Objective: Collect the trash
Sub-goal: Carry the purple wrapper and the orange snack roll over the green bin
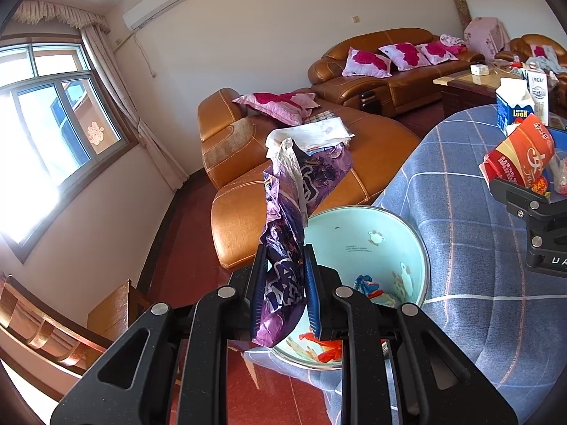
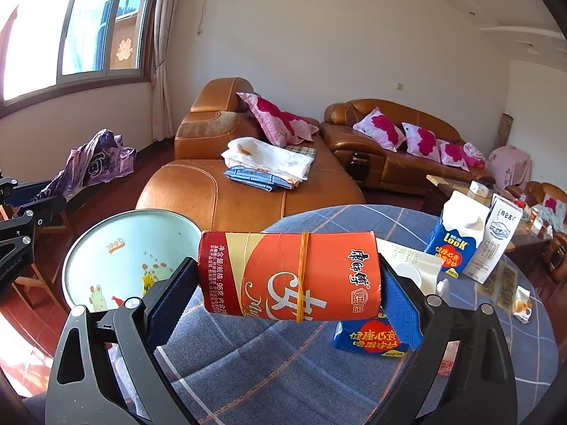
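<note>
My left gripper (image 1: pixel 283 283) is shut on a crumpled purple foil bag (image 1: pixel 294 219), which stands up between the blue pads over the near rim of a pale blue trash bin (image 1: pixel 375 233). The bin holds a few wrappers (image 1: pixel 368 283). In the right wrist view the same bag (image 2: pixel 94 161) hangs at the left above the bin (image 2: pixel 134 248). My right gripper (image 2: pixel 283 290) is shut on a red cylindrical snack package (image 2: pixel 290 276) with a yellow rubber band, held sideways above the table (image 2: pixel 276 364). That package (image 1: pixel 521 156) shows at the right edge of the left wrist view.
The round table wears a blue plaid cloth. On it stand a blue-and-white milk carton (image 2: pixel 457 233), a white carton (image 2: pixel 496 244), a flattened blue carton (image 2: pixel 368 340) and small wrappers (image 2: pixel 521 304). Orange leather sofas (image 2: pixel 248 184) with pink cushions lie beyond; a wooden chair (image 1: pixel 49 322) stands left.
</note>
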